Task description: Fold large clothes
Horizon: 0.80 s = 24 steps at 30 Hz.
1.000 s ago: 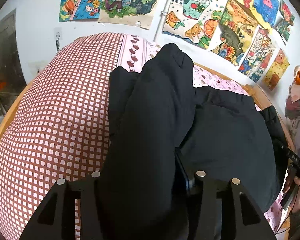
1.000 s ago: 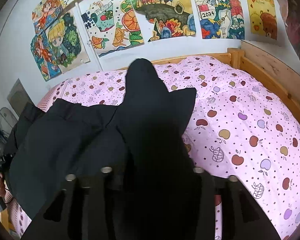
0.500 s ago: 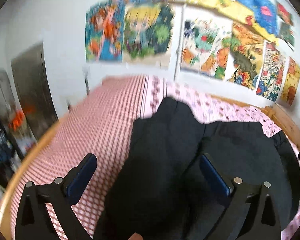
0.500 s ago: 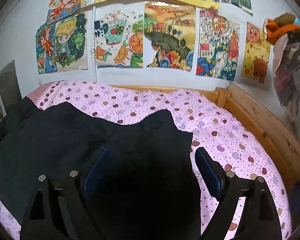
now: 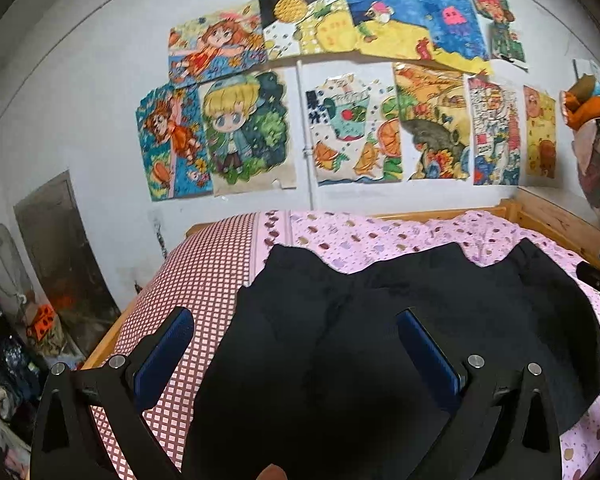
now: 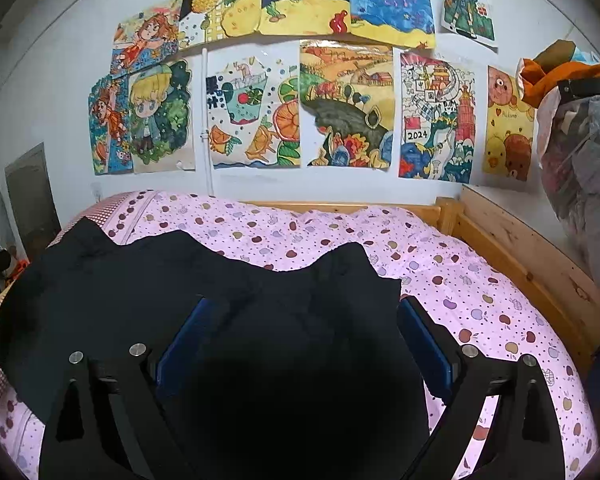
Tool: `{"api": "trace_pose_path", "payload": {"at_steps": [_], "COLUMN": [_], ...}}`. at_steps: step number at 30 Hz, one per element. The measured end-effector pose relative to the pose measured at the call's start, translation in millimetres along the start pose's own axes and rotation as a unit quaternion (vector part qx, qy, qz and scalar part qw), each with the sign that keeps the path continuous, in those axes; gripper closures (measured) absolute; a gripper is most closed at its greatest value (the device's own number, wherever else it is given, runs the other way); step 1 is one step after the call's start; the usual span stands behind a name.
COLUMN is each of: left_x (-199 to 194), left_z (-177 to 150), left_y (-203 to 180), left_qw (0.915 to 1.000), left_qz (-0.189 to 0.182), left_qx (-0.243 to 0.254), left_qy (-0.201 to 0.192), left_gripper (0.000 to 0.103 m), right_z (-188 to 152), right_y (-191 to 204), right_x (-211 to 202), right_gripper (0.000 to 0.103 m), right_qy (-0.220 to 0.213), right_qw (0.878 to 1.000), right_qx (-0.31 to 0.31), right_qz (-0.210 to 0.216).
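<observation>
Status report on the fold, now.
Left gripper open, right gripper open, both holding nothing. Black garment lying on the pink bedspread. Nothing in the way.

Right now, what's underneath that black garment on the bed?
The black garment lies on a pink apple-print sheet, its left edge over a red checked cover. Anything beneath its middle is hidden by the cloth.

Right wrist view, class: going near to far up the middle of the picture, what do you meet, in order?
Black garment → pink apple-print sheet → wooden bed frame → wall drawings.
</observation>
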<state>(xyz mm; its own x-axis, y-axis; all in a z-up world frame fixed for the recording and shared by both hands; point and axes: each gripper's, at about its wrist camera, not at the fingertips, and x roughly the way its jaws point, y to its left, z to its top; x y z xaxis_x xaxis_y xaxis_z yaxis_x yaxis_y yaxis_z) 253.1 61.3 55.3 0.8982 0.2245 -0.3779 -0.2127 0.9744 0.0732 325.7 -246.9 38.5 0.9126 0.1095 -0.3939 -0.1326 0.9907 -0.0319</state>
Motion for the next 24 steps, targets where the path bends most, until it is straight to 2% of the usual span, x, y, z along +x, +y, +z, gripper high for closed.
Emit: {"api": "trace_pose_path", "payload": {"at_steps": [6,14,21,24], "left_x": [-21,-58,-80,-88], "left_z": [0,1,0,0], "left_y": [-11,-16,-16,-15], "left_qw": [0.9997,0.9983,0.9979,0.998], "left_qz": [-0.019,-0.029,-0.041,-0.035], "left_qx": [0.017,0.015,0.001,0.001], "left_qy": [-0.005,-0.048,-0.049,-0.053], "left_gripper": [0.0,0.0,0.0,0.0], "right_z": [-1,1,0,-3], "right_y": [4,9,15,19], "right_x": [-22,-59,-83,-88], "right_gripper": [0.011,0.007,0.007,0.006], "right_qy": [-0.013,-0.041,-0.046,-0.041], "right_qw": [1.0,0.999,0.998,0.997], "right_qx": [-0.001,0.002,0.003,-0.003], "right_qz": [0.005,0.021,0.05,0.06]}}
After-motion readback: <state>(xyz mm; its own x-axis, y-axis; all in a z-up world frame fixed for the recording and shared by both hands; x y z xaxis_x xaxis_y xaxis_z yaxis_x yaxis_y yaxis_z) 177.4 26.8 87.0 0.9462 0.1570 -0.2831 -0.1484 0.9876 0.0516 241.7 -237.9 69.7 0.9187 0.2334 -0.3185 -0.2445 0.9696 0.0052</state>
